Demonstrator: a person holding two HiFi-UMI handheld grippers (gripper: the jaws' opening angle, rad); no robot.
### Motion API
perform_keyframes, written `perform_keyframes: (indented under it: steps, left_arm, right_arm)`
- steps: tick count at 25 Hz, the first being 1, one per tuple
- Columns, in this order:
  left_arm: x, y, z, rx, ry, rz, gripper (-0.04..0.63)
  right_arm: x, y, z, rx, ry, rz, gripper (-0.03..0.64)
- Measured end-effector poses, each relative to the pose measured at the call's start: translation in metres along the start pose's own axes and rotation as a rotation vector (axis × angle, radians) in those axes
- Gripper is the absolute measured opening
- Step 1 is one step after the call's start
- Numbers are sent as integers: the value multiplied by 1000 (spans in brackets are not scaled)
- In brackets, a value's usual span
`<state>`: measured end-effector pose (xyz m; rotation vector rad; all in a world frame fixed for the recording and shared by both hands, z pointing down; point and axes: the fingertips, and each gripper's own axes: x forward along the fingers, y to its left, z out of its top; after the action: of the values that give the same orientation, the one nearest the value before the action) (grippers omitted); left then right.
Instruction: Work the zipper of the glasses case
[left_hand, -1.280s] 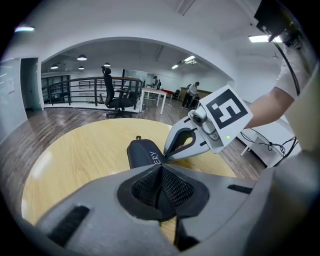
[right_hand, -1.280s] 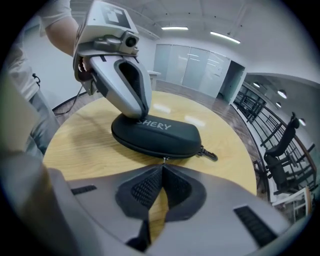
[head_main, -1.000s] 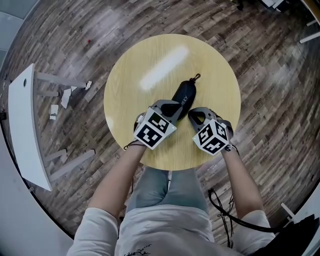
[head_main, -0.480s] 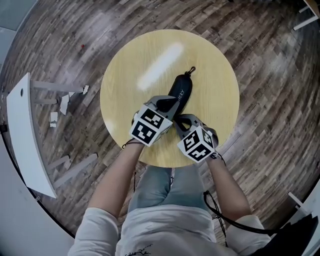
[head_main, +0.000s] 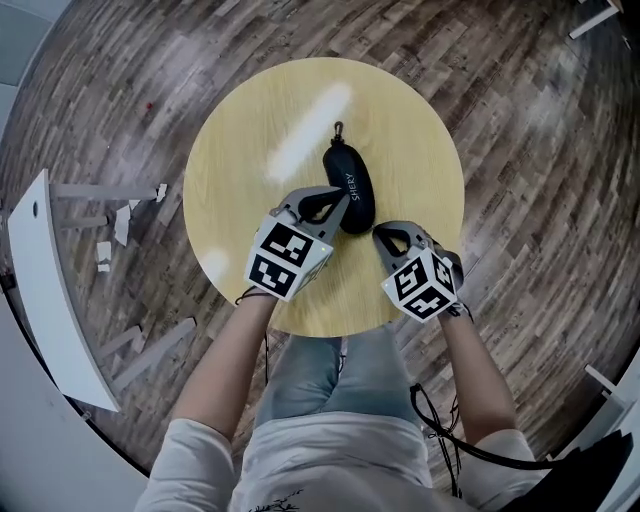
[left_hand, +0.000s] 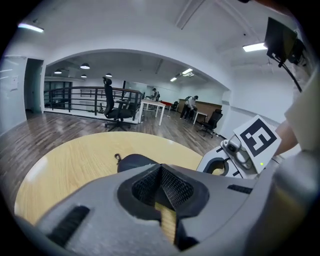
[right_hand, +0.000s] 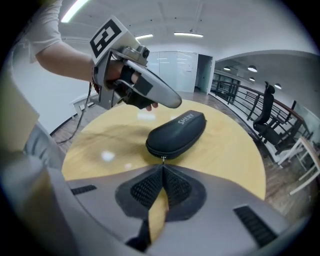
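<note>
**Right jaws pinch the zipper pull; case zipped shut**

The right gripper (right_hand: 163, 169) has its jaws closed on the small metal zipper pull (right_hand: 163, 159) at the near end of the black glasses case (right_hand: 177, 132). The left gripper (left_hand: 161, 172) has its jaws pressed together with nothing between them, its tip against the case's left side. The case lies flat near the middle of the round wooden table (head_main: 240, 170), and its contents are hidden. A white panel (head_main: 45, 290) lies on the floor, well to the left.
</note>
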<state>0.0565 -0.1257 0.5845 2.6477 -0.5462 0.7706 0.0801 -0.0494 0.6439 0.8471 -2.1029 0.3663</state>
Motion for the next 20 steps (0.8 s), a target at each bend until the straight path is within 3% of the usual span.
perform_keyframes:
  steps: [6,9,12,14,20]
  left_arm:
    - [42,-9,24,132,66,-33,5]
    - [55,1,32,150,88,-20,5]
    - [63,9,29,169,166,-35,5]
    - [63,11,25,151,193,-44,5]
    - [66,15,22,79,152,-25,5]
  right_arm:
    - [-13,-60,-31,-108,89,-72,0]
    - [-15,-75,-34,-163,100,-79,0]
    - [-16,-86,-30,-191,102,-82,0]
    - [-15,-89,-28,-200,104,-77,0]
    - [-18,-77,-33,-192,103,-19,0]
